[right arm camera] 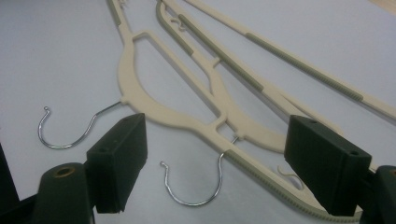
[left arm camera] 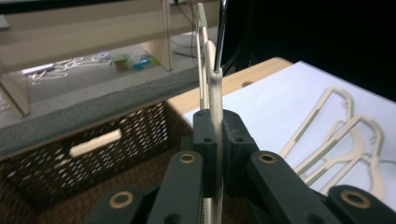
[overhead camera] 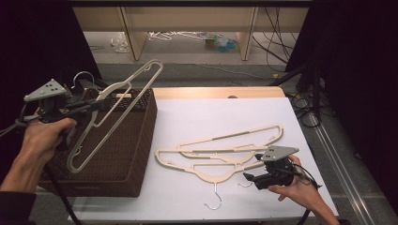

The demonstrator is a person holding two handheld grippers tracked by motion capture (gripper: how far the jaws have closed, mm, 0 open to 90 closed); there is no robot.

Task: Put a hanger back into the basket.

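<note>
My left gripper (overhead camera: 100,104) is shut on the neck of a cream plastic hanger (overhead camera: 123,116) and holds it tilted above a brown wicker basket (overhead camera: 149,123). In the left gripper view the hanger's neck (left arm camera: 215,95) and its metal hook rise straight up from the closed jaws of the left gripper (left arm camera: 215,133), with the basket (left arm camera: 93,140) below. Three more cream hangers (overhead camera: 220,171) lie overlapping on the white table top (overhead camera: 187,117). My right gripper (overhead camera: 248,177) rests low at their near right, open. Between the jaws of the right gripper (right arm camera: 219,151) lies one wire hook (right arm camera: 201,198), untouched.
A second wire hook (right arm camera: 60,140) lies on the white surface to the left of the jaws. A wooden strip (overhead camera: 216,92) edges the table's far side. Beyond it are shelf legs, floor clutter and cables (overhead camera: 277,51). Dark curtains flank both sides.
</note>
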